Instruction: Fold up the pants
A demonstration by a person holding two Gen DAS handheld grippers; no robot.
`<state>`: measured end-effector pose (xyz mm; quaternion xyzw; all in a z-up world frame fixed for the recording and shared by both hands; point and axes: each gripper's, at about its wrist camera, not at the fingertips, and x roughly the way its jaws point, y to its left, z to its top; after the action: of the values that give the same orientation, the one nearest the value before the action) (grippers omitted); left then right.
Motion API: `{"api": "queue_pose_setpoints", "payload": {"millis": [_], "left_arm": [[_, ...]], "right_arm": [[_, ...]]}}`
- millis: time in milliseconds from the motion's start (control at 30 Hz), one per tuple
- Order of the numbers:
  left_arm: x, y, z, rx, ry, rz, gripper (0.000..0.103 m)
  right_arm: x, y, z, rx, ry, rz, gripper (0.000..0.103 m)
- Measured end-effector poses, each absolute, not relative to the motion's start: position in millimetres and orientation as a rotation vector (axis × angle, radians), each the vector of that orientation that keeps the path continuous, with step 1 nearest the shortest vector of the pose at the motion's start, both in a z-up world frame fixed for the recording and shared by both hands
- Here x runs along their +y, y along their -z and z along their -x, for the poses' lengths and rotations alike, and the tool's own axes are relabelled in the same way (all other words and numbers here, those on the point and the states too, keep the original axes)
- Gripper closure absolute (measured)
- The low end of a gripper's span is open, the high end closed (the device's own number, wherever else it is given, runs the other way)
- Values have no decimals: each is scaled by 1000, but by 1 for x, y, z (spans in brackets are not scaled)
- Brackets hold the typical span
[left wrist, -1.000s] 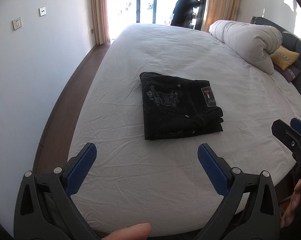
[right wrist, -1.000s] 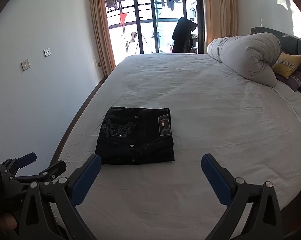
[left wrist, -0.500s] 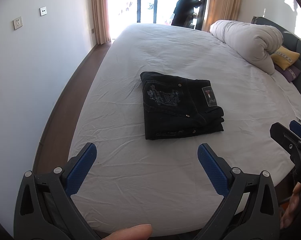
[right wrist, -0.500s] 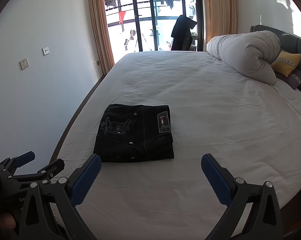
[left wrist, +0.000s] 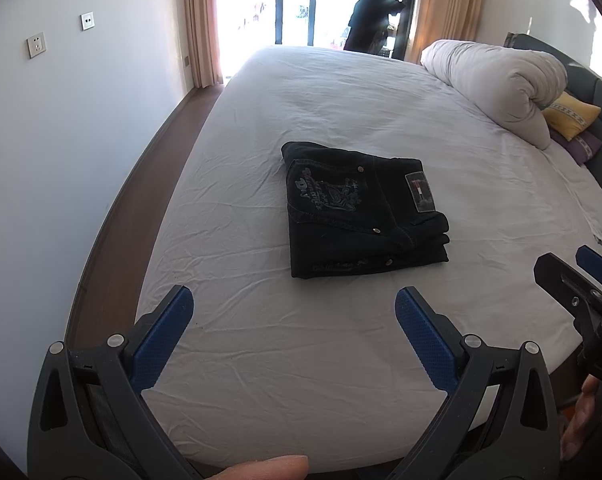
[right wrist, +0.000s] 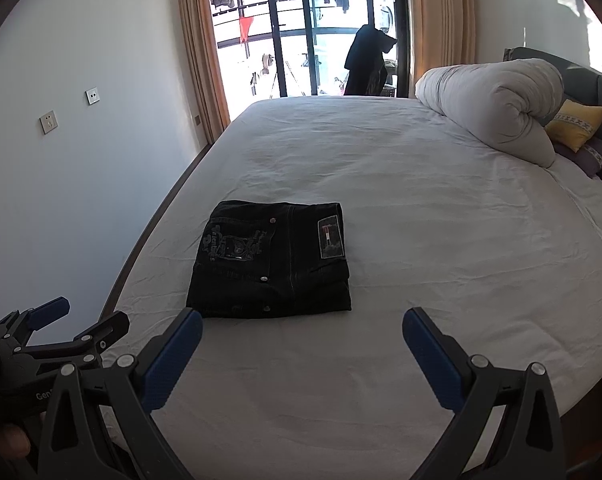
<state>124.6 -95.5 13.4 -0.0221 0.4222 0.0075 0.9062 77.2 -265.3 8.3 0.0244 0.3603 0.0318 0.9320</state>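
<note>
1. Left gripper (left wrist: 293,300): the handle and the lower frame are cut off by the bottom edge of the left wrist view.
2. Right gripper (right wrist: 301,322): the handle is cut off by the bottom edge of the right wrist view.
3. Pants (right wrist: 273,260): the lower folded layers are hidden beneath the top layer. The pocket lettering and the waistband patch (right wrist: 331,237) are too small to read.
4. Purple pillow (left wrist: 579,146): mostly hidden beneath the yellow cushion (left wrist: 571,114).
5. Balcony (left wrist: 297,4): overexposed; details cannot be told.

Blown-out daylight from the window (left wrist: 301,4); sharp frames, fisheye-curved edges.
</note>
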Motion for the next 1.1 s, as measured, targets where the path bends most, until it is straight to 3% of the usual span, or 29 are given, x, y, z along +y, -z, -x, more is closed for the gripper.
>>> {"api": "queue_pose_setpoints", "payload": {"millis": [1100], "left_arm": [[-97, -9, -125, 877, -15, 45, 0]], "right_arm": [[-263, 2, -77, 752, -70, -48, 0]]}}
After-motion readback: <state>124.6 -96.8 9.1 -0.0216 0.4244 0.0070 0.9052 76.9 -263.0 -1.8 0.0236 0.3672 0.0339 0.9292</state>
